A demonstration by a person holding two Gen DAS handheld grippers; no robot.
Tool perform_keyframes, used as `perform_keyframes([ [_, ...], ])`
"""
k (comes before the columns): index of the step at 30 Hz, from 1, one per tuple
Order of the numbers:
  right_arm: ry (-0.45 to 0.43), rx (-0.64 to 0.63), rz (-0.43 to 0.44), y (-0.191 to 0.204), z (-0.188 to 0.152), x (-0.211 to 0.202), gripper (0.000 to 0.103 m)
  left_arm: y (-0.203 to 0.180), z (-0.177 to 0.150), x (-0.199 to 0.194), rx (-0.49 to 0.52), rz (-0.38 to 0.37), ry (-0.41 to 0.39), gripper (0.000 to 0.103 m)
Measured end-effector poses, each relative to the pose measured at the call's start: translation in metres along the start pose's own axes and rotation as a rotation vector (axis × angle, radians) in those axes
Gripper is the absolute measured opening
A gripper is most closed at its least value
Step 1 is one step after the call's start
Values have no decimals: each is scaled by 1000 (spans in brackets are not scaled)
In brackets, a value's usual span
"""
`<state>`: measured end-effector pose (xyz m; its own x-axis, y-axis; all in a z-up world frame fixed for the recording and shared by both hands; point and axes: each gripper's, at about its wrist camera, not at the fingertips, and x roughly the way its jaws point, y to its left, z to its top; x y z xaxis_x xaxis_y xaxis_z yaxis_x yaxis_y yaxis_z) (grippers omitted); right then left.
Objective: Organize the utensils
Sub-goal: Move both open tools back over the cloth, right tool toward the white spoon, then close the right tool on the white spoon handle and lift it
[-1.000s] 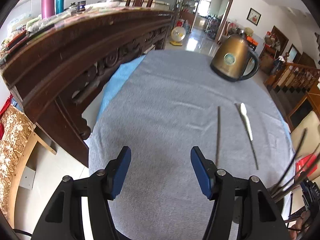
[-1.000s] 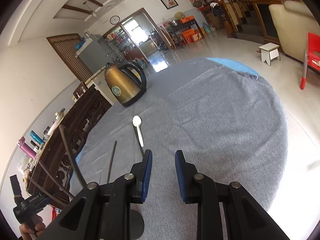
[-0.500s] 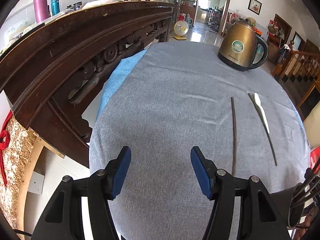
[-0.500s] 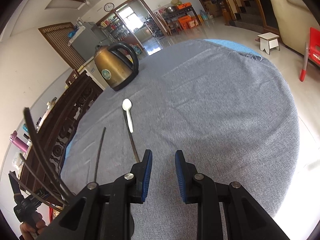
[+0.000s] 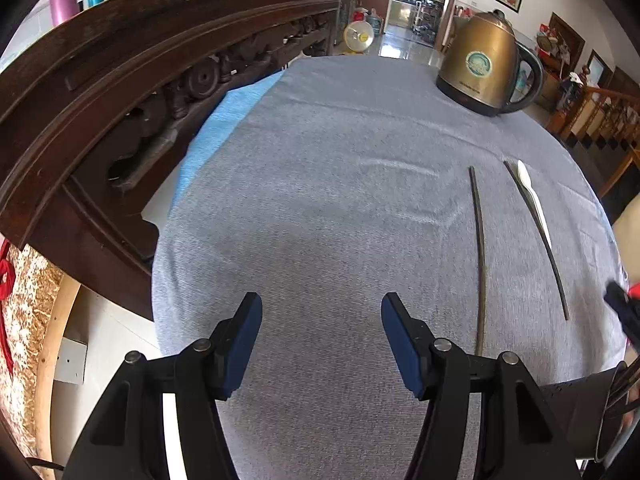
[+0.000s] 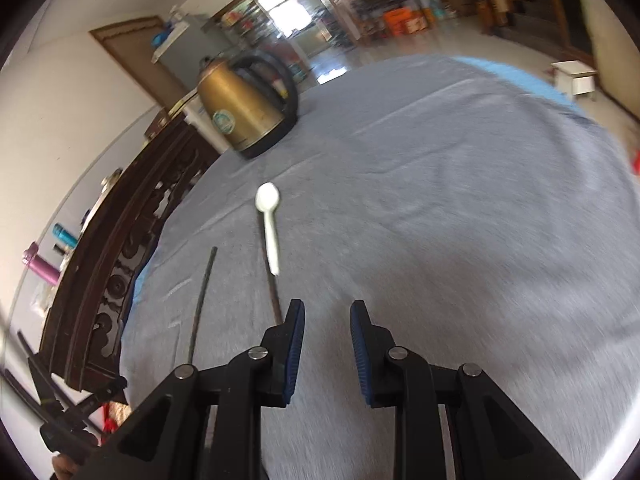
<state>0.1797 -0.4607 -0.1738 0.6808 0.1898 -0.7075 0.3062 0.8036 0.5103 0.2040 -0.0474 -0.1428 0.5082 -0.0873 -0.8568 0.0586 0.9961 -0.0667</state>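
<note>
Right wrist view: right gripper point(image 6: 326, 344), jaws slightly apart, is hovering beside 2 chopsticks point(image 6: 202, 300) and white spoon point(image 6: 269, 222); left gripper point(image 5: 321, 340) jaws are gaping wide, empty.

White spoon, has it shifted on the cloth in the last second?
No. The white spoon still lies against the same dark chopstick, bowl toward the kettle; only the cameras moved.
</note>
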Motion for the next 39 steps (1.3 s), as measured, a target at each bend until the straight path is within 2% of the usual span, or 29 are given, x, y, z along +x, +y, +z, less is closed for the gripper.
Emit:
perform_keyframes([
  [6,100,-41,83,19,40,61,26,-10,0,10,24,-2,23,63],
  [12,149,-111,62,52,66,117,26,-13,-2,17,33,-3,46,63],
  [17,171,-100,41,61,84,154,26,-14,0,18,36,-8,50,63],
  [20,176,-100,48,64,86,165,25,-14,1,18,37,-6,49,63],
  [21,177,-108,41,66,88,167,21,-14,2,18,36,-5,49,63],
  [22,175,-118,26,68,88,168,10,-14,2,17,35,-4,48,63],
  [26,124,-165,28,75,87,150,10,-14,3,16,34,-7,43,63],
  [28,112,-165,83,77,88,136,10,-16,3,15,38,-13,42,63],
  [31,76,-143,323,82,90,97,10,-18,2,13,45,-19,39,63],
  [33,69,-128,423,85,90,79,11,-20,2,12,47,-22,38,63],
  [34,60,-121,455,85,91,70,21,-20,2,11,47,-23,37,63],
  [35,42,-112,464,84,93,63,37,-21,2,11,47,-22,36,63],
  [37,-12,-73,484,75,96,52,61,-21,2,8,48,-22,31,63],
  [39,-41,-43,472,68,97,49,61,-21,1,5,48,-22,26,63],
])
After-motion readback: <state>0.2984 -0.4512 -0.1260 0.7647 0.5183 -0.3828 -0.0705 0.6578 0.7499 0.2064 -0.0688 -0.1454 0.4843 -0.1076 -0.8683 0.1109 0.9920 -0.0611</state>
